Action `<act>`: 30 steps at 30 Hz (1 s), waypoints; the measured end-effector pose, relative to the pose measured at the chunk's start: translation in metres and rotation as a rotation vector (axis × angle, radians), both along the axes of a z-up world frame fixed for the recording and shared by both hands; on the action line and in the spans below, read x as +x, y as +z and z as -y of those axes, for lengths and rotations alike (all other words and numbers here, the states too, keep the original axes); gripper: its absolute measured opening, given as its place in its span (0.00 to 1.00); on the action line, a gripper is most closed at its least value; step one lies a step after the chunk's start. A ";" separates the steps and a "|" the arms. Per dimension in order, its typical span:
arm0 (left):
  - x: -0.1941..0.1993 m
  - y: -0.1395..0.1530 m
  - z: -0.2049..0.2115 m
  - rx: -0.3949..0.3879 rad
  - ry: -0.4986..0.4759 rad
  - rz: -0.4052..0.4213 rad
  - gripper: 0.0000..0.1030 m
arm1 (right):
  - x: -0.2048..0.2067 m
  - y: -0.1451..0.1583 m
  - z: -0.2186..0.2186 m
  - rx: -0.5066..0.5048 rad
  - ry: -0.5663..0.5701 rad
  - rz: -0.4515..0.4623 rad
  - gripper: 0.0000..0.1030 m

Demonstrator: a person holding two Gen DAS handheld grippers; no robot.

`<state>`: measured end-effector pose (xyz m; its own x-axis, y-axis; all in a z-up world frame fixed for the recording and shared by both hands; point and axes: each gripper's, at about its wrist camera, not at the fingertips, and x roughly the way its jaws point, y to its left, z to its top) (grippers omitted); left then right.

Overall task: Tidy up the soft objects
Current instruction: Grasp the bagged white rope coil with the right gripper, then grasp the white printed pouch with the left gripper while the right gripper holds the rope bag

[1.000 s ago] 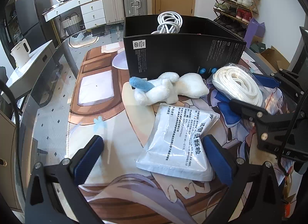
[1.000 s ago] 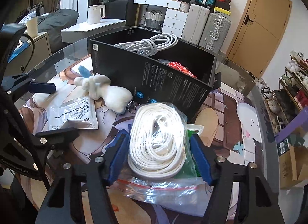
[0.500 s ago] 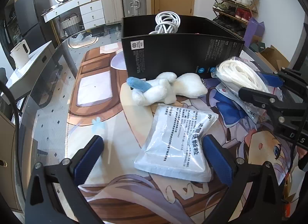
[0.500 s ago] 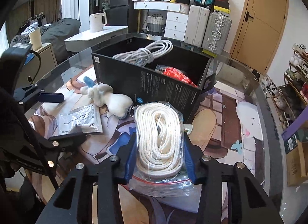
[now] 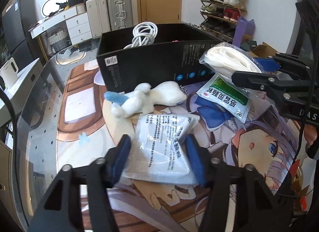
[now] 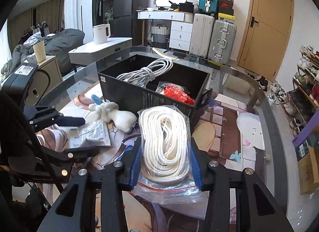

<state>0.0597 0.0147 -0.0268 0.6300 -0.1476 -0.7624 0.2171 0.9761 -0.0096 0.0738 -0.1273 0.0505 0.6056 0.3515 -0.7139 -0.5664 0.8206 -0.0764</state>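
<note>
My right gripper (image 6: 165, 164) is shut on a clear bag of coiled white rope (image 6: 165, 138) and holds it in the air in front of the black box (image 6: 143, 96). The bag also shows in the left wrist view (image 5: 229, 60). My left gripper (image 5: 157, 158) is closing on a white printed packet (image 5: 161, 142) that lies on the mat, with the pads at its two sides. A white plush toy (image 5: 147, 100) lies before the box. A green-and-white packet (image 5: 225, 96) lies under the rope bag. The box holds a white cable (image 6: 147, 72) and a red packet (image 6: 175, 94).
The glass table (image 5: 39, 112) carries an anime-print mat (image 5: 259, 148). The black box (image 5: 151, 62) stands at the middle back. Suitcases (image 6: 211, 34), drawers and a shoe rack (image 5: 223, 6) stand beyond the table.
My right gripper shut on the rope bag and lifted it off the mat, uncovering the green packet. My left gripper narrowed its jaws around the white packet.
</note>
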 end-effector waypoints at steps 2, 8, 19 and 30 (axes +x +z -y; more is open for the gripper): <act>-0.001 0.001 0.002 0.004 -0.011 0.008 0.43 | 0.000 0.003 0.002 0.004 -0.002 0.005 0.42; -0.004 0.001 0.006 0.012 -0.018 0.029 0.35 | 0.000 0.004 0.003 0.009 -0.003 0.007 0.42; -0.017 0.009 0.010 -0.011 -0.032 0.052 0.29 | -0.001 0.012 0.008 0.023 -0.009 0.022 0.42; -0.031 0.017 0.012 -0.026 -0.045 0.073 0.29 | -0.003 0.017 0.010 0.031 -0.013 0.038 0.42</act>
<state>0.0289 0.0022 -0.0096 0.6763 -0.1965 -0.7099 0.2619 0.9649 -0.0176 0.0706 -0.1377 0.0674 0.6364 0.3655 -0.6793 -0.5531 0.8300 -0.0715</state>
